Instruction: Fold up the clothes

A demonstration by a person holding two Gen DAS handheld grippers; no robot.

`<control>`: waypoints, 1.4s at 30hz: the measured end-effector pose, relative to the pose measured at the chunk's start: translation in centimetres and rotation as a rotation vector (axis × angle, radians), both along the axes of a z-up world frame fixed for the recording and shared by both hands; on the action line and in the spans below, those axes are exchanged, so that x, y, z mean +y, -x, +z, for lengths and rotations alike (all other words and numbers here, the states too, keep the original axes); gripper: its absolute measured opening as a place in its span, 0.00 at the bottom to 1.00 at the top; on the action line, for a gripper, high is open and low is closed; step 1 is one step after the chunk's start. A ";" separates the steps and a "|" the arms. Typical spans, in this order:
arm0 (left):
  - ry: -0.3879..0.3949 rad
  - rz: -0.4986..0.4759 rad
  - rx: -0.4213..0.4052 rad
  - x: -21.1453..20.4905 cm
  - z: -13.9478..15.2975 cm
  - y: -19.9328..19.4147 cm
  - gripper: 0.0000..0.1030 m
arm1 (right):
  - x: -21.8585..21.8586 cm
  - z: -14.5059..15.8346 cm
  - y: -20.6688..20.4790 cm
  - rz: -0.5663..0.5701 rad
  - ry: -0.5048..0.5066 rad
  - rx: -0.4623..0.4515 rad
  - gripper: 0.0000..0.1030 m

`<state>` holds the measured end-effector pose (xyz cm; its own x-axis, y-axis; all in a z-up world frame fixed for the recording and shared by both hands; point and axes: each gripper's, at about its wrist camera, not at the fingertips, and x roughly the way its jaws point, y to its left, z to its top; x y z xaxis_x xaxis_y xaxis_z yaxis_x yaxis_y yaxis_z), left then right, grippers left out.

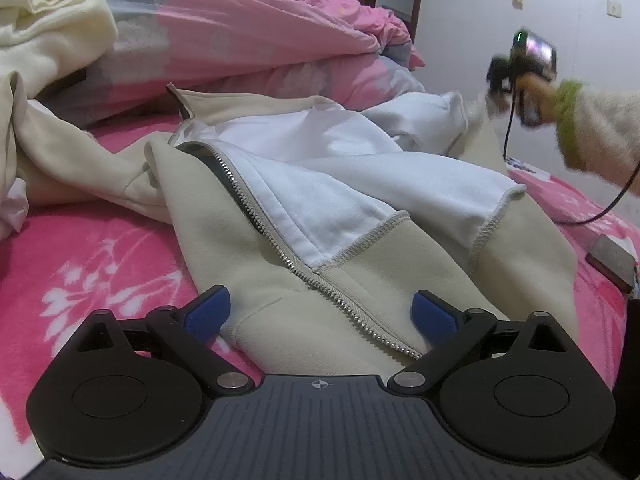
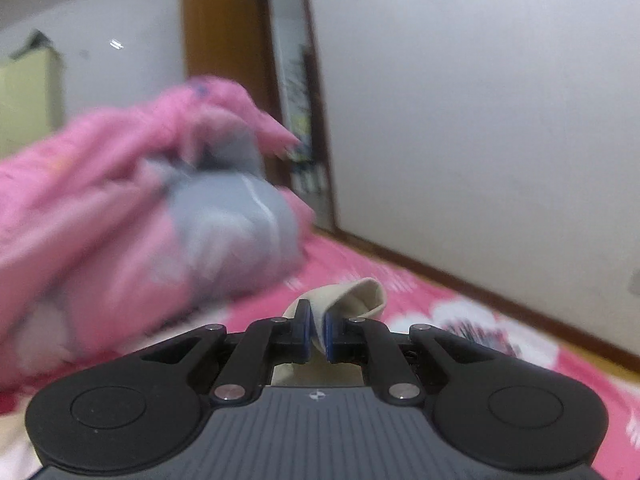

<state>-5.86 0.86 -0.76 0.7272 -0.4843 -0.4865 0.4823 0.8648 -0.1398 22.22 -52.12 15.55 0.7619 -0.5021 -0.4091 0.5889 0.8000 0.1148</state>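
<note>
A beige zip jacket [image 1: 360, 216] lies spread on a bed covered by a pink flowered blanket [image 1: 80, 260], its front thrown open so that the white lining [image 1: 320, 160] faces up. The metal zipper [image 1: 280, 240] runs diagonally from the collar at the far left down to the hem at the near centre.

The left gripper [image 1: 320, 312] hovers just above the near hem of the jacket with its blue fingertips [image 1: 212, 308] spread wide, one on either side of the zipper's lower end; nothing lies between them.

The right gripper [image 2: 316, 332], seen blurred at the far right in the left wrist view [image 1: 504, 84], is raised above the bed. Its jaws are nearly closed and clamp a fold of beige cloth [image 2: 352, 296], which curls up past the fingertips. In the left wrist view this cloth joins the far right part of the jacket.

A crumpled pink and grey quilt [image 1: 240, 32] is heaped at the far side of the bed. A pale yellow garment [image 1: 48, 40] lies at the far left. A black cable [image 1: 600, 208] trails from the right gripper across the blanket.
</note>
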 end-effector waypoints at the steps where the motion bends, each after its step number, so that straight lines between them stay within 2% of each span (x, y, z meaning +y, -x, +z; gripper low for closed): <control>1: 0.000 0.000 0.000 0.0 0.0 0.0 0.96 | -0.5 -1.4 -0.3 -0.027 -0.007 0.037 0.07; 5: 0.002 -0.001 0.000 0.0 0.1 0.0 0.96 | -3.3 -7.8 -2.0 -0.060 -0.159 0.373 0.12; 7: 0.005 -0.001 0.000 0.1 0.1 -0.1 0.96 | -3.6 -7.3 -0.8 -0.059 -0.166 0.377 0.20; 8: 0.006 -0.001 0.000 0.1 0.1 -0.1 0.96 | -3.8 -7.0 -0.2 -0.059 -0.169 0.379 0.31; 9: 0.008 -0.001 -0.001 0.1 0.1 -0.2 0.96 | -4.0 -6.8 0.4 -0.059 -0.173 0.381 0.48; 11: 0.010 0.001 -0.002 0.2 0.2 -0.2 0.96 | -4.1 -5.4 2.0 -0.056 -0.172 0.377 0.57; 16: 0.021 0.000 0.002 0.3 0.3 -0.2 0.96 | -3.5 1.3 9.6 0.021 -0.282 0.232 0.64; 18: 0.030 -0.003 0.006 0.5 0.4 -0.1 0.96 | -2.5 3.5 13.6 0.105 -0.388 0.151 0.65; 21: 0.040 0.007 0.017 1.2 0.9 0.3 0.96 | 0.9 6.0 19.2 0.273 -0.477 0.074 0.70; 27: 0.068 0.019 0.042 3.4 2.3 2.2 0.96 | 10.8 5.4 27.8 0.593 -0.480 0.092 0.73; 29: 0.083 0.009 0.063 4.1 2.8 3.0 0.96 | 13.1 2.4 28.6 0.651 -0.539 0.116 0.73; 34: 0.061 -0.013 0.090 3.9 3.3 4.7 0.93 | 19.0 -5.2 30.8 0.793 -0.686 0.176 0.71; 35: 0.049 -0.013 0.093 3.6 3.2 4.9 0.89 | 19.6 -6.3 31.1 0.781 -0.698 0.167 0.69; 36: 0.032 -0.007 0.098 3.2 3.0 4.9 0.81 | 20.2 -7.4 31.4 0.769 -0.710 0.157 0.69; 38: -0.029 0.007 0.091 2.2 2.6 5.3 0.70 | 21.3 -9.5 32.0 0.745 -0.733 0.139 0.68; 42: -0.140 -0.001 0.032 0.3 2.2 6.4 0.67 | 22.7 -10.4 31.8 0.745 -0.664 0.116 0.63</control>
<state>-12.26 1.20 1.40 0.7097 -0.4104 -0.5727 0.4801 0.8766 -0.0333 -9.53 -29.41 5.18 0.7262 0.4438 -0.5251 -0.0001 0.7638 0.6455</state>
